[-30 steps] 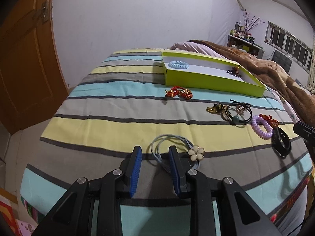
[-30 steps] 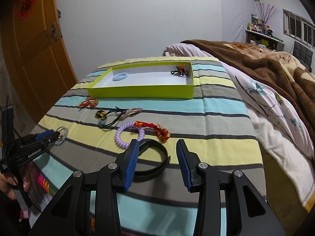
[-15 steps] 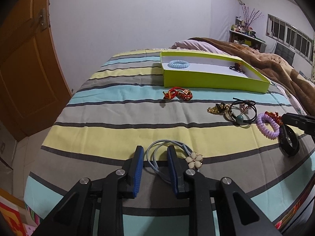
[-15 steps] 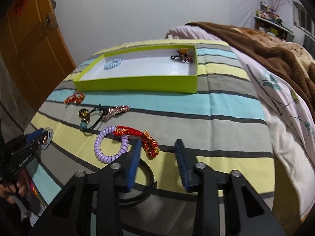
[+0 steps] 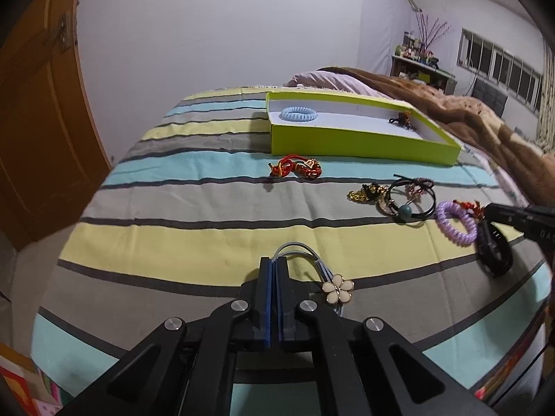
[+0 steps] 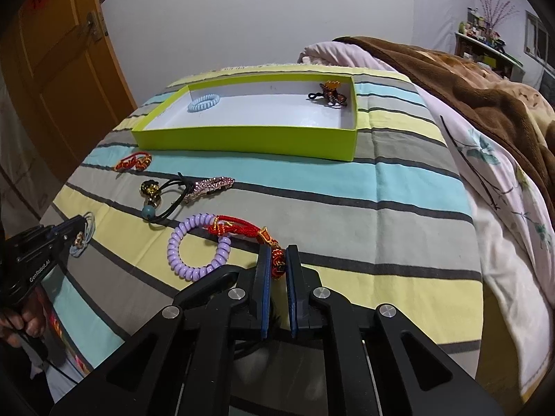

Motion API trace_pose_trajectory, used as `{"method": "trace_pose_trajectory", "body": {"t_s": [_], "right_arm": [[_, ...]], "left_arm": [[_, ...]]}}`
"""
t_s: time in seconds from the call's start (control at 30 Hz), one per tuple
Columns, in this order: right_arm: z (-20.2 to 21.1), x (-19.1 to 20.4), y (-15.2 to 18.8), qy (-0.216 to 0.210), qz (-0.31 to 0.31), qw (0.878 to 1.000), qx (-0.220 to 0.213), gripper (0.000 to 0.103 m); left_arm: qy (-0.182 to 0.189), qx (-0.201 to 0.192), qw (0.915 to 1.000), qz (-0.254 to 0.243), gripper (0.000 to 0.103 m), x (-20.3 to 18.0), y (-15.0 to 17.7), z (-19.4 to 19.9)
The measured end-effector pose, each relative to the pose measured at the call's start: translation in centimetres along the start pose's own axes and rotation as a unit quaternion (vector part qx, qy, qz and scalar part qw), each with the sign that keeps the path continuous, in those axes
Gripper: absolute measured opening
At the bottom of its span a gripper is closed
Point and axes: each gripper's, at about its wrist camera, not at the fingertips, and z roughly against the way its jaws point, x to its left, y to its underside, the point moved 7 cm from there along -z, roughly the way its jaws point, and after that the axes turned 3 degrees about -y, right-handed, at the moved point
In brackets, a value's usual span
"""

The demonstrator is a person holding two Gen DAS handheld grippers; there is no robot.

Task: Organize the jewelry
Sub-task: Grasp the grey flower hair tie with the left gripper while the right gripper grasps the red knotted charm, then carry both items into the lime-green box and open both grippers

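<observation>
Your left claw [image 5: 274,266] has just closed and is clamped on the blue hair tie [image 5: 301,254]; the cord loop sticks out past the tips and the cream flower charm [image 5: 337,289] hangs just right of the right pad. It sits low over the striped bedspread [image 5: 194,208].

Your right claw [image 6: 277,256] has just been closing; its blue pads are nearly together with the gold-and-red end of the red cord bracelet [image 6: 239,228] between them, pads against it as far as I can see. The purple coil tie [image 6: 198,247] lies just ahead-left of that claw, touching the bracelet. The black band [image 5: 492,246] is under the claw, mostly hidden in your right view.

Further ahead of both claws:
- black hair tie with teal bead [image 6: 163,204], beside a pink rhinestone clip [image 6: 210,187] and a gold charm [image 6: 150,188]
- small red-orange knot [image 6: 133,162]
- green tray [image 6: 249,140], well ahead, holding a light blue coil tie [image 6: 204,102] at its left end and a dark beaded piece [image 6: 331,93] at its right end
</observation>
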Motion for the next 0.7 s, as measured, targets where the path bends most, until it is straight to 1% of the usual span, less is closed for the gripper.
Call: {"method": "trace_pose_trajectory", "body": {"t_s": [0.13, 0.4, 0.7], "right_arm": [[1.1, 0.0, 0.0, -0.001, -0.010, 1.000, -0.015, 0.008], [3.5, 0.2, -0.4, -0.002, -0.029, 0.998, -0.050, 0.008], [5.3, 0.7, -1.6, -0.006, -0.029, 0.996, -0.080, 0.008]], "left_arm": [[0.016, -0.003, 0.9998, 0.013, 0.001, 0.0, -0.1, 0.6], [0.024, -0.029, 0.9993, 0.006, 0.001, -0.9, -1.3, 2.9], [0.037, -0.063, 0.9973, -0.014, 0.001, -2.5, -3.8, 5.0]]}}
